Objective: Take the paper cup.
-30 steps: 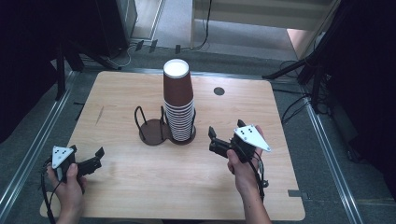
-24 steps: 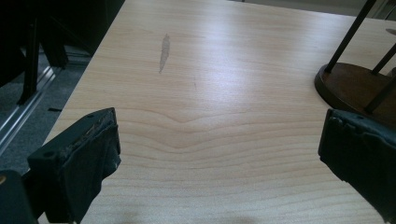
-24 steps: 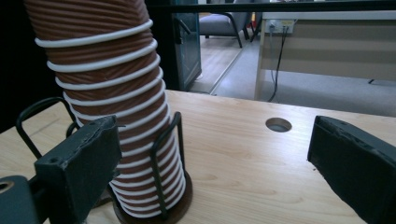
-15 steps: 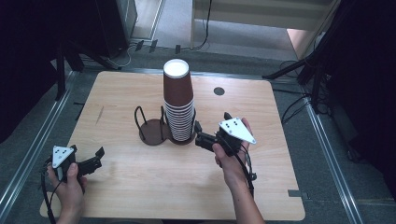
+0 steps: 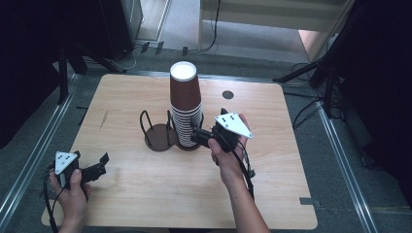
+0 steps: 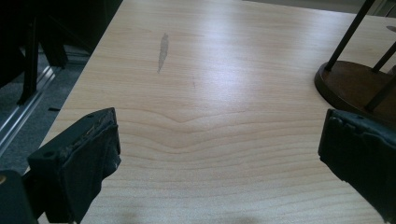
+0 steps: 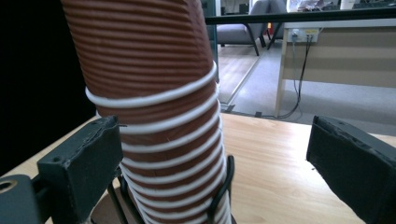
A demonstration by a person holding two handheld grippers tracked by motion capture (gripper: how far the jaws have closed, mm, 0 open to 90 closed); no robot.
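A: How are the right gripper's (image 5: 197,134) fingers?
B: Spread, flanking the cup stack (image 7: 154,107); the left-hand finger (image 7: 81,168) sits just beside it.
A: And the stack?
B: Upright in its holder (image 5: 167,133), mid-surface (image 5: 272,160).
A: The left gripper (image 5: 99,165)?
B: Fingers spread over bare wood, well apart, near the surface's corner.

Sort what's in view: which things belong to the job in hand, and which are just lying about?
In the job: stack of brown paper cups, its wire cup holder, right gripper open beside the stack.
Lying about: left gripper idle, round black mark on the table.
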